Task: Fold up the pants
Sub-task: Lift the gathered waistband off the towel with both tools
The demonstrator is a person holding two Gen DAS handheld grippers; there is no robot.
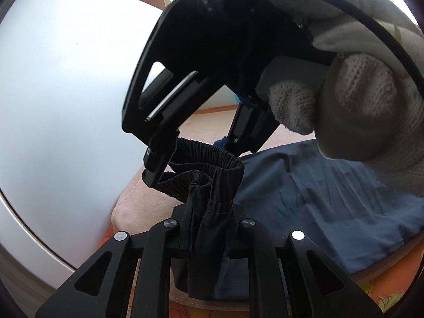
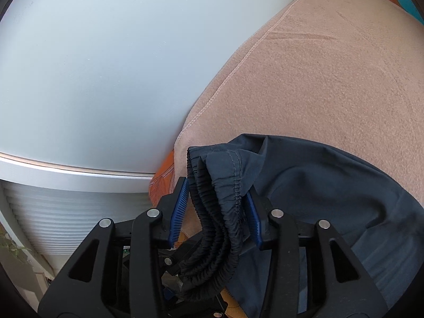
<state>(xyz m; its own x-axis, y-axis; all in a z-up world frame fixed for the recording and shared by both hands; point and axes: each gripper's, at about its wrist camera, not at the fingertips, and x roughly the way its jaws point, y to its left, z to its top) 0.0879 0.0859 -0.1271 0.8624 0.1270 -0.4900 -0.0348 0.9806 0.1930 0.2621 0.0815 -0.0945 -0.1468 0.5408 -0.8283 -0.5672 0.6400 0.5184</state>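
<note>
Dark navy pants (image 1: 318, 198) lie on a beige blanket (image 2: 331, 79), with the elastic waistband (image 2: 217, 201) bunched and lifted. My left gripper (image 1: 209, 228) is shut on a bunched part of the pants near the waistband. In the left wrist view my right gripper (image 1: 196, 153) comes in from above, its fingers on either side of the waistband (image 1: 209, 161). In the right wrist view the right gripper (image 2: 216, 212) has its blue pads (image 2: 179, 212) around the gathered waistband, with a gap left of the cloth. A gloved hand (image 1: 357, 106) holds the right gripper.
A white wall or panel (image 2: 92, 66) stands close on the left of the blanket's stitched edge. An orange patterned sheet (image 1: 384, 294) shows under the blanket. A ribbed white surface (image 2: 66, 212) sits below the panel.
</note>
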